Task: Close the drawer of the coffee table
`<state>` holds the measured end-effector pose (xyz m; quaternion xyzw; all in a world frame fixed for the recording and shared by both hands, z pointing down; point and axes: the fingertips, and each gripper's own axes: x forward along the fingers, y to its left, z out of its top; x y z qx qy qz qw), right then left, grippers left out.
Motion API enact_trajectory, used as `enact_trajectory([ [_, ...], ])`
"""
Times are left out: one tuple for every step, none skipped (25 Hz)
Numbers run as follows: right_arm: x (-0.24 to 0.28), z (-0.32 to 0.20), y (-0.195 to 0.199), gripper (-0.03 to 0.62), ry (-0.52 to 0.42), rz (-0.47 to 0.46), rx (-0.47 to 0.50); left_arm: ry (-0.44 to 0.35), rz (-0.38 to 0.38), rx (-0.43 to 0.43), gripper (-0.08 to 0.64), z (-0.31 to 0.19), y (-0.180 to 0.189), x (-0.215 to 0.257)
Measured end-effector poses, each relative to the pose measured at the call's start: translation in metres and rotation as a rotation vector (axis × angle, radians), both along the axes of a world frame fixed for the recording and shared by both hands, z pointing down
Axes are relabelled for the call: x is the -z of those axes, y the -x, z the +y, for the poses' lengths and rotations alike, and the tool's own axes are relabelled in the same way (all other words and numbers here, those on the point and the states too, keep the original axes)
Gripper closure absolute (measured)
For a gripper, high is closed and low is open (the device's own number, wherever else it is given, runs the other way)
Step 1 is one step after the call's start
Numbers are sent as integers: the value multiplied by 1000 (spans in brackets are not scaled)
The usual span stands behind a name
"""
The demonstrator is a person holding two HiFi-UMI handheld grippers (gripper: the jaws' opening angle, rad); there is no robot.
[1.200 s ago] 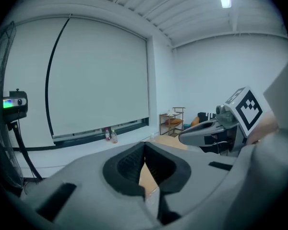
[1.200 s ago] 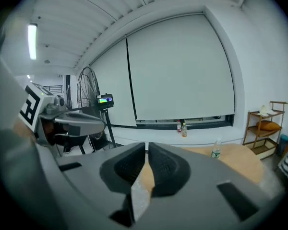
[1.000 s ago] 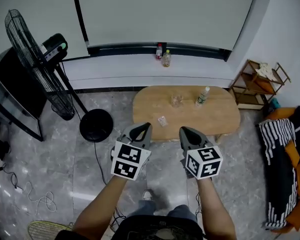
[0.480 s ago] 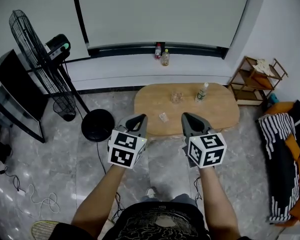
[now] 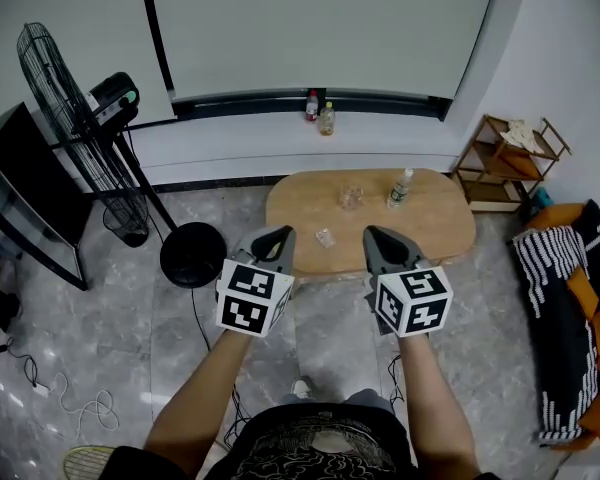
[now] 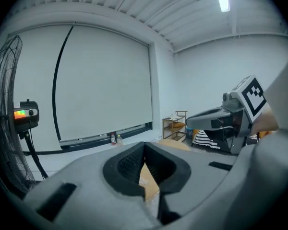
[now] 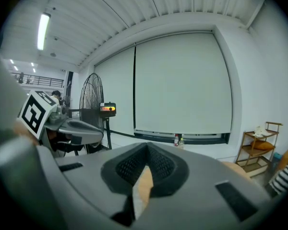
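Observation:
The oval wooden coffee table (image 5: pixel 430 230) stands on the grey floor ahead of me; no drawer shows in any view. My left gripper (image 5: pixel 273 238) and right gripper (image 5: pixel 380 238) hang side by side in the air before the table's near edge, covering part of it. Both are shut with nothing between the pads. In the left gripper view the left gripper's (image 6: pixel 144 145) tips meet, with the table top seen through the slit below. The right gripper (image 7: pixel 146 146) looks the same in its own view. Neither touches the table.
A glass (image 5: pixel 352 198), a plastic bottle (image 5: pixel 399 189) and a small clear item (image 5: pixel 325 237) sit on the table. A standing fan (image 5: pixel 70 108) with a round base (image 5: pixel 192 253) is at left. A wooden shelf (image 5: pixel 505 168) and striped cushion (image 5: pixel 555 298) are at right.
Both grippers have risen a little in the head view and remain shut. The items on the table have not moved.

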<state>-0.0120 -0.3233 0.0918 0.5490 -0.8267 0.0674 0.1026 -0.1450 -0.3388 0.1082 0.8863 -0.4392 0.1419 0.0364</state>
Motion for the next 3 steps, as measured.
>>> enact_trajectory([
  [0,0,0,588,-2,0,-1,-1,0,-2,557,0,-1,0],
  [0,-1,0,588,-4,0,-2,-2,-1,-5,557,0,-1,0],
  [1,-1,0,588,-6,1,-3,-3,-1,-7,555,0,-2,0],
])
